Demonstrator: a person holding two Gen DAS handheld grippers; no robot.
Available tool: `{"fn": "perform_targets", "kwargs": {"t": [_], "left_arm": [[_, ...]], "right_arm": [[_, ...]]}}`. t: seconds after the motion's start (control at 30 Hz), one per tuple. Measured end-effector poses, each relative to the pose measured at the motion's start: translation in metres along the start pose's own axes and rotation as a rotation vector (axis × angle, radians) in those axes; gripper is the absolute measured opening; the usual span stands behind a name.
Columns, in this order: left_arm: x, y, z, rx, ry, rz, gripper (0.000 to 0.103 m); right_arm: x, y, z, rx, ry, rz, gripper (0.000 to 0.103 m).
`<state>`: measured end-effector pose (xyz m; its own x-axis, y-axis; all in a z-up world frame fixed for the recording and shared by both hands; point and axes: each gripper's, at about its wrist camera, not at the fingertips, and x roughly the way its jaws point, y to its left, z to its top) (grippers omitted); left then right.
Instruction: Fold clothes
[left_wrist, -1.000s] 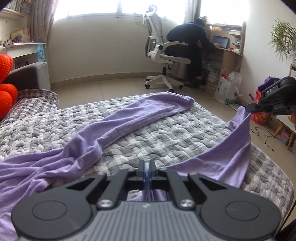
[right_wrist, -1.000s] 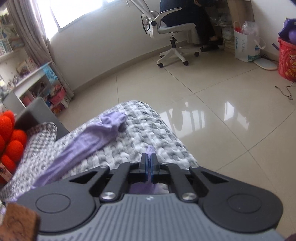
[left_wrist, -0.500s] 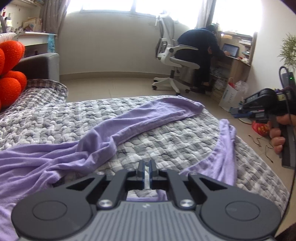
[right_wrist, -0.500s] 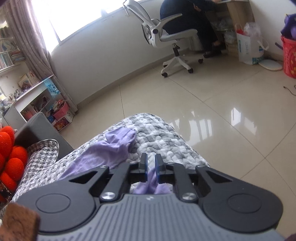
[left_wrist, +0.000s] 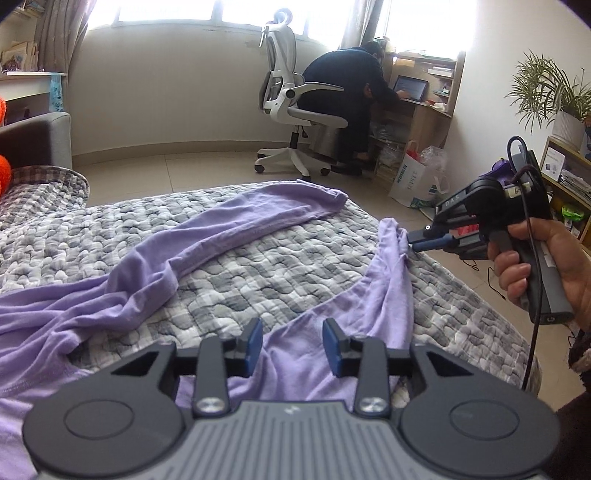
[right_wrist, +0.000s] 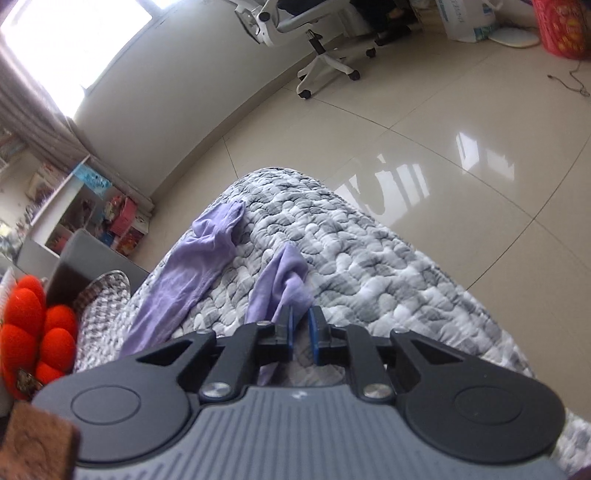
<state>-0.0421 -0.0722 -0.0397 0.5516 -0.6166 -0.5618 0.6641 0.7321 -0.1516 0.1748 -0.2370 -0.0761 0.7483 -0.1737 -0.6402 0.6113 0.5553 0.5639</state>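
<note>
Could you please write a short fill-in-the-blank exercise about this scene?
1. The garment on the quilt is ___ in colour.
2. The fingers of the left gripper are ___, holding nothing.
3. The right gripper is held in a person's ___.
4. In the background, someone sits on a white ___.

Answers: purple; open; hand; chair

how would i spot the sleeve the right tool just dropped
Find the grey quilted bed. A purple top lies across it. Your sleeve is the short bunched one at the right edge, by the right tool; the other sleeve stretches long.
</note>
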Motion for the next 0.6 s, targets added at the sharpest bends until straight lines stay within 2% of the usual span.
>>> {"fn": "perform_targets", "kwargs": {"t": [0.03,0.1,0.13,0.3,0.33,0.4,0.43,0.53,0.6], "left_arm": [[-0.001,0.000,0.000,0.001,-0.001,-0.003,0.037],[-0.002,0.000,-0.001,-0.002,-0.003,-0.007,0.037],[-0.002,0.000,-0.002,-0.006,-0.002,-0.010,0.037],[0.001,0.003,-0.005,-0.040,0.008,-0.011,0.038],[0.001,0.002,-0.005,-0.039,0.011,-0.014,0.038],[0.001,0.001,-0.006,-0.033,0.018,-0.019,0.038],[0.001,0.001,-0.007,-0.030,0.021,-0.021,0.038],[0.002,-0.001,-0.009,-0.022,0.031,-0.029,0.038],[0.002,-0.002,-0.010,-0.016,0.038,-0.034,0.038]], "right_arm": [[-0.001,0.000,-0.001,0.012,-0.006,0.002,0.018],[-0.002,0.000,-0.003,0.037,-0.017,0.007,0.036],[-0.002,0.001,-0.005,0.050,-0.023,0.009,0.040],[-0.005,0.002,-0.011,0.106,-0.054,0.017,0.040],[-0.006,0.003,-0.013,0.100,-0.068,0.006,0.038],[-0.006,0.005,-0.016,0.090,-0.089,-0.015,0.027],[-0.006,0.004,-0.017,0.092,-0.096,-0.025,0.017],[-0.006,-0.001,-0.018,0.121,-0.100,-0.024,0.004],[-0.006,-0.005,-0.017,0.143,-0.094,-0.010,0.004]]}}
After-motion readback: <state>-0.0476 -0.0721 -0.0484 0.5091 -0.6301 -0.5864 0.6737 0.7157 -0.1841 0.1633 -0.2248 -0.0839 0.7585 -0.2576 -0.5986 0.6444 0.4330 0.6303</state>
